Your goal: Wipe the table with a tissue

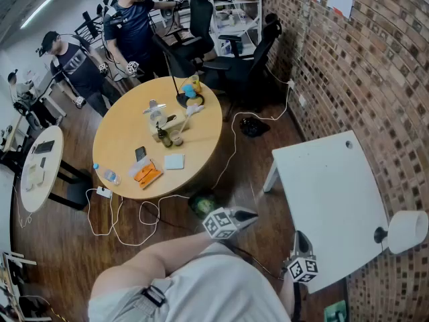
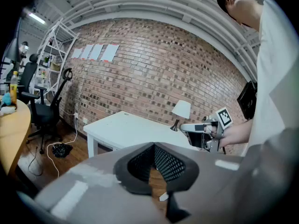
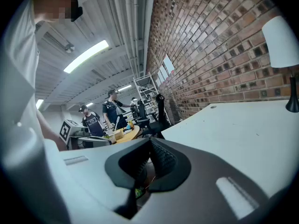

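Observation:
The white rectangular table (image 1: 328,200) stands by the brick wall, with nothing on its top but a white lamp (image 1: 405,232) at its near right corner. My left gripper (image 1: 252,214) hovers over the floor just left of the table, and my right gripper (image 1: 299,236) is at the table's near edge. Each has its jaws closed together with nothing between them, as the left gripper view (image 2: 153,146) and the right gripper view (image 3: 150,141) show. A white square sheet (image 1: 174,161), perhaps a tissue, lies on the round wooden table (image 1: 201,146) farther off.
Two people (image 1: 131,29) stand behind the round table, which carries bottles, a phone and an orange packet. Black office chairs (image 1: 244,62) stand by the wall. White cables (image 1: 134,220), a black bundle (image 1: 255,126) and a green object (image 1: 202,203) lie on the wooden floor.

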Available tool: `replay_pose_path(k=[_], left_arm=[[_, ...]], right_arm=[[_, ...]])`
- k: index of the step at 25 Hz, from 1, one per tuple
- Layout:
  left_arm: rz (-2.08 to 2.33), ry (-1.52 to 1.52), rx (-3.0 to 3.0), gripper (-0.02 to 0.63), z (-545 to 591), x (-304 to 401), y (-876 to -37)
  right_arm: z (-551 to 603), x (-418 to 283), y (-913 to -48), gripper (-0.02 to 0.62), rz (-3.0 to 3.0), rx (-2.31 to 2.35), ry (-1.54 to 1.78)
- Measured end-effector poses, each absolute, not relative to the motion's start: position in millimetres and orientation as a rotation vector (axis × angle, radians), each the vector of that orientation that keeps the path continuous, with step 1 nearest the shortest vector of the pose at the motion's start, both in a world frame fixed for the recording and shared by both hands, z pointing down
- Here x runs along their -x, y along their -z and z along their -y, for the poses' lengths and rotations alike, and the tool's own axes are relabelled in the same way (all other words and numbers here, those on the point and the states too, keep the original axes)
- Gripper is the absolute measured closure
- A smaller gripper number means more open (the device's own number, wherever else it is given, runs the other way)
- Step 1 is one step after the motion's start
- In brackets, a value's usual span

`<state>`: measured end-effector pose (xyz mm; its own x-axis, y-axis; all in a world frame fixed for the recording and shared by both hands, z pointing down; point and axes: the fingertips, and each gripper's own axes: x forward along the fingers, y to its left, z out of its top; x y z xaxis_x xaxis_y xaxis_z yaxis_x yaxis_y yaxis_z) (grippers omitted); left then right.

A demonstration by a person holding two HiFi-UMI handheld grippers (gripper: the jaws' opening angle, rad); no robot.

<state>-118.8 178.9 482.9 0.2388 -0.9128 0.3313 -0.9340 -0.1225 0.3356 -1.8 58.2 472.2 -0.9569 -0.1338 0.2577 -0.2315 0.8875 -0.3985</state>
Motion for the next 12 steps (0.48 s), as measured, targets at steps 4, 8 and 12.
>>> replay_pose_path(k=[4, 8, 12], left_arm=[[1.684, -0.035, -2.043, 0.601, -179, 141, -489], [1.717, -0.055, -2.076, 0.601, -175, 193, -492], [1.729, -0.031, -2.088, 0.601, -166, 232, -460]], right_arm=[[-61, 26, -471, 0.588, 2.819, -0.265, -0.624], [-49, 74, -474, 0.588, 2.853, -0.276, -0.577], [-51, 114, -448, 0.588, 2.856, -0.262, -0.581]])
